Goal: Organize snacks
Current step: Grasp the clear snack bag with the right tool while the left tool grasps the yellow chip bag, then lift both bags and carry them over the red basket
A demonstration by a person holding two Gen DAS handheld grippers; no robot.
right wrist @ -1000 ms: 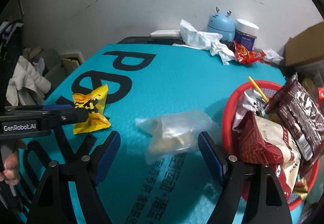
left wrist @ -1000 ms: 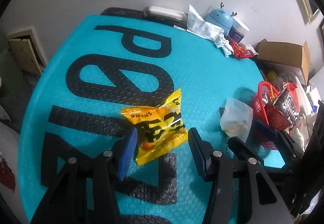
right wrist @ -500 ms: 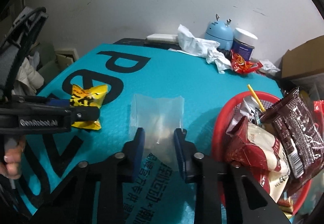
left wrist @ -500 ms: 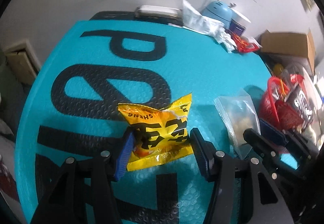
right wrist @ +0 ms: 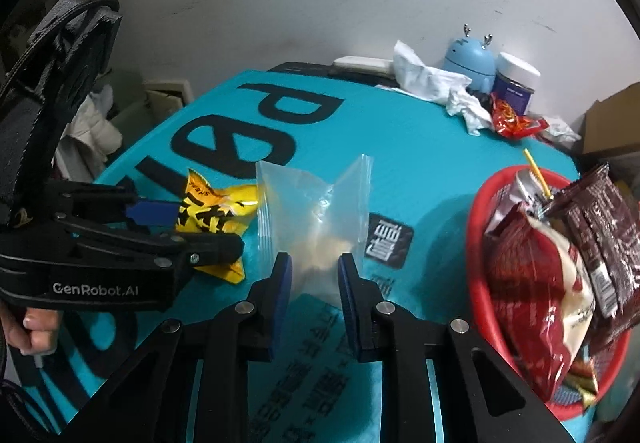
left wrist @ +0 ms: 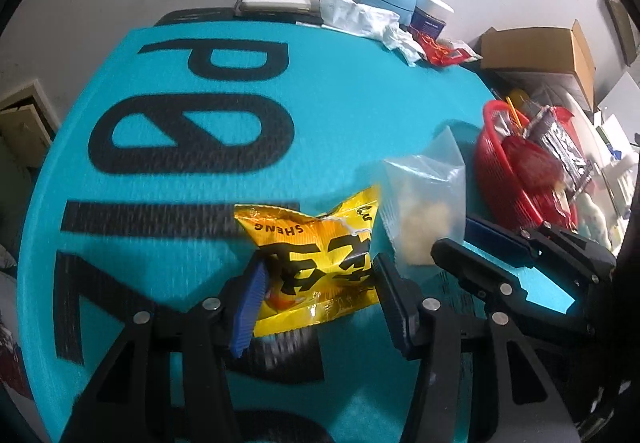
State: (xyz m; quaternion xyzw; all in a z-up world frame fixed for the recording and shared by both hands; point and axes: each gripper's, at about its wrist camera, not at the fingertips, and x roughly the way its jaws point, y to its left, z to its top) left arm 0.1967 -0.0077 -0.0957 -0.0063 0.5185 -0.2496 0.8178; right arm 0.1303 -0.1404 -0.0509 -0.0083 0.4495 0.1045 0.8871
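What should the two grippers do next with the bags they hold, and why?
Probably carry both toward the red plastic basket on the right. The right gripper is shut on the clear plastic bag, and the left gripper pinches the yellow snack packet. The basket already holds other snack bags, so it looks like the collecting place.

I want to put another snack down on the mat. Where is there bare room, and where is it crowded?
Bare: the teal mat between the crumpled tissues at the back and the red basket; also its left side over the big black letters. Crowded: the front, where the left gripper grips the yellow packet and the right gripper the clear bag.
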